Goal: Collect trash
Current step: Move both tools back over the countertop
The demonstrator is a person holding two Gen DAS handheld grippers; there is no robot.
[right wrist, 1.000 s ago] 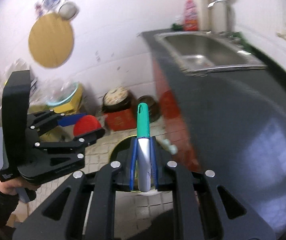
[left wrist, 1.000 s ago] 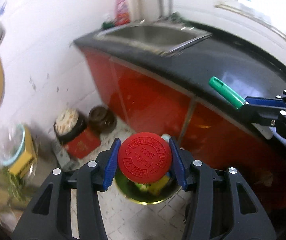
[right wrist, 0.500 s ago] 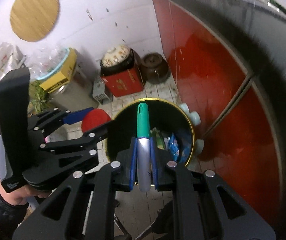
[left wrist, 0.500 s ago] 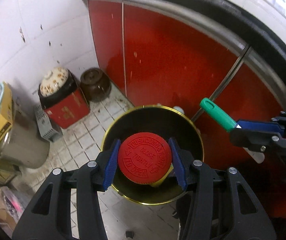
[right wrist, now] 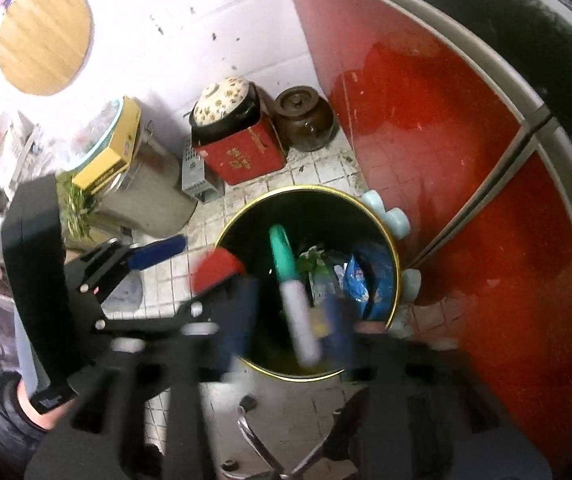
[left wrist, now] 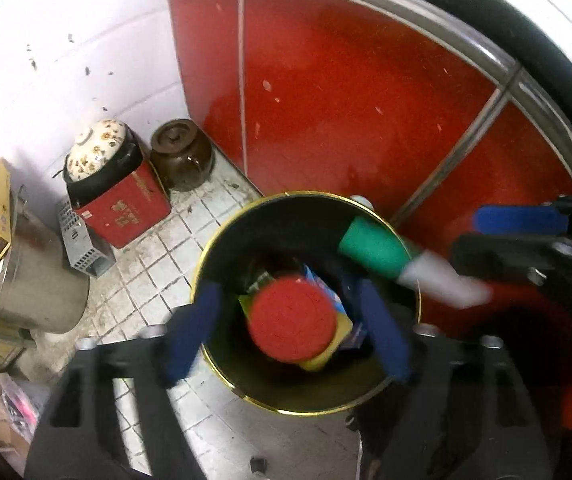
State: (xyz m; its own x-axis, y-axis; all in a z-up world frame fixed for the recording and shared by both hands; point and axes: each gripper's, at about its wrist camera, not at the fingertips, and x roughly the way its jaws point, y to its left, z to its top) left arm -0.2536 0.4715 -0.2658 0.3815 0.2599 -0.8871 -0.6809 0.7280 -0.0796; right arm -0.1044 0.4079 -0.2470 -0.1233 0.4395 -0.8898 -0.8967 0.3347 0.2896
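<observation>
Both grippers have just opened over the gold-rimmed bin (left wrist: 222, 240). The left gripper (left wrist: 290, 320) has released the red cap (left wrist: 292, 322), which now sits loose between its parted jaws. The right gripper (right wrist: 290, 320) has let the green-capped marker (right wrist: 292, 292) go, now tilted.

- Your right gripper (right wrist: 290, 320) points down over the gold-rimmed bin (right wrist: 394, 248); its jaws have just been opening.
- The green-capped marker (right wrist: 292, 292) sits blurred between the parted blue pads, touching neither.
- Your left gripper (right wrist: 190, 264) is at the bin's left edge, the red cap (right wrist: 216, 270) free between its fingers.
</observation>
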